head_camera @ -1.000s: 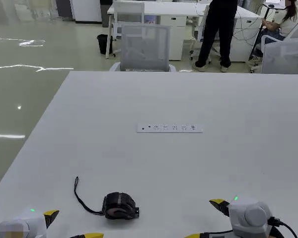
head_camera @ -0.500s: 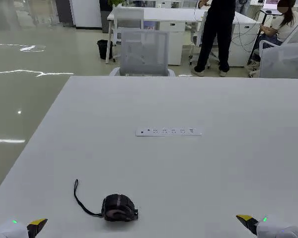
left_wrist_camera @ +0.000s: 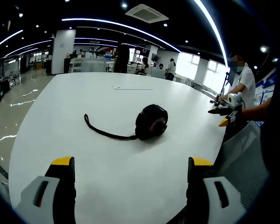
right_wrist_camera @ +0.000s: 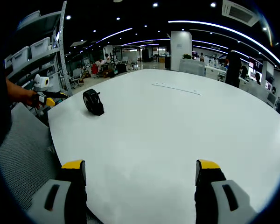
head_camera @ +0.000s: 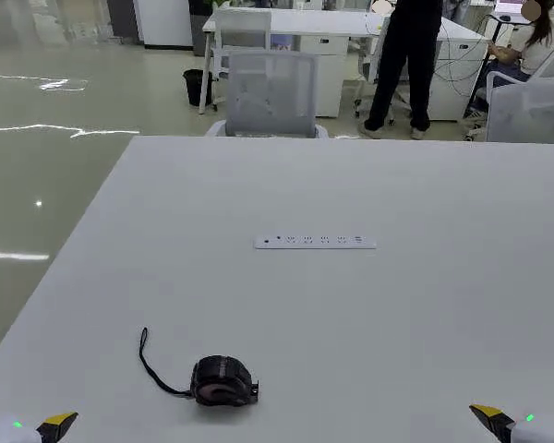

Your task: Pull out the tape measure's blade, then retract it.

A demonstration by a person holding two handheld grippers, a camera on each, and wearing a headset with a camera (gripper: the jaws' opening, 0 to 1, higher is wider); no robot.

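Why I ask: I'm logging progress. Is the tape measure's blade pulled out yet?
No, the tape measure lies on the table, no blade showing, only its strap trailing.

The left gripper [left_wrist_camera: 130, 163] has its two yellow-tipped jaws spread wide at the near edge of a white table [left_wrist_camera: 84, 107], with nothing between them. Ahead of them, well apart, a black tape measure [left_wrist_camera: 151, 122] sits on the tabletop, blade in, its black wrist strap [left_wrist_camera: 105, 132] trailing off to the left. A white power strip [left_wrist_camera: 130, 88] lies far across the table. The right gripper [left_wrist_camera: 218, 116] reaches in over the table's right edge, near a person in a white top [left_wrist_camera: 242, 84].
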